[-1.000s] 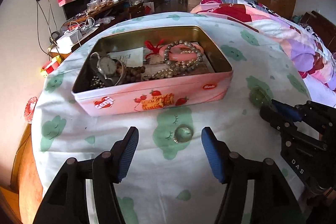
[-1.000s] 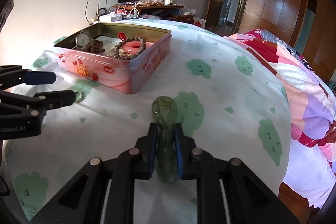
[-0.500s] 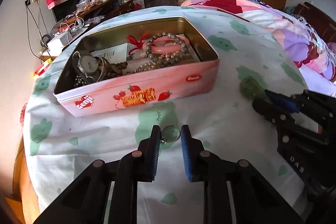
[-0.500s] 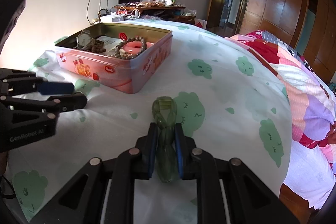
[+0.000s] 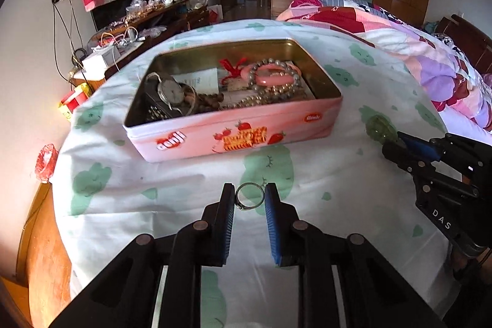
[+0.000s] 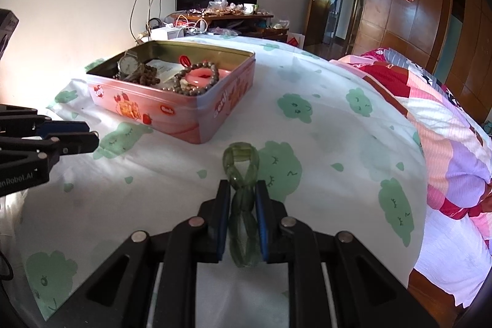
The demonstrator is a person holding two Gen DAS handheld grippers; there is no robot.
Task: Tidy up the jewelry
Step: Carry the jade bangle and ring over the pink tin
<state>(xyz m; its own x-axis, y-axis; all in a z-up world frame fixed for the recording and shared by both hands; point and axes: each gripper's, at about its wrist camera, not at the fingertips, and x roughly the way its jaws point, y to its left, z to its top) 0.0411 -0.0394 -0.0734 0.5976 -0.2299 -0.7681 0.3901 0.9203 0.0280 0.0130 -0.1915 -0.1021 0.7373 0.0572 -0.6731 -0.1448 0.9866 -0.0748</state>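
A pink biscuit tin (image 5: 233, 137) stands open on the bed, also in the right wrist view (image 6: 184, 125). It holds a watch (image 5: 169, 91), a pink bangle (image 5: 273, 76) and bead strings. My left gripper (image 5: 249, 199) is shut on a thin silver ring (image 5: 249, 196), held just above the sheet in front of the tin. My right gripper (image 6: 243, 199) is shut on a green stone bracelet (image 6: 241, 171), squeezed into a twisted loop, right of the tin. The right gripper also shows in the left wrist view (image 5: 399, 143).
The bed has a white sheet with green prints (image 6: 307, 143). A pink patterned quilt (image 6: 446, 143) lies on the right. A cluttered dark desk (image 5: 138, 23) stands behind the bed, and the wooden bed edge (image 5: 40, 235) is at the left.
My left gripper has closed from wide open onto the silver ring and lifted it slightly off the sheet. My right gripper has stayed shut on the green bracelet, barely moving.
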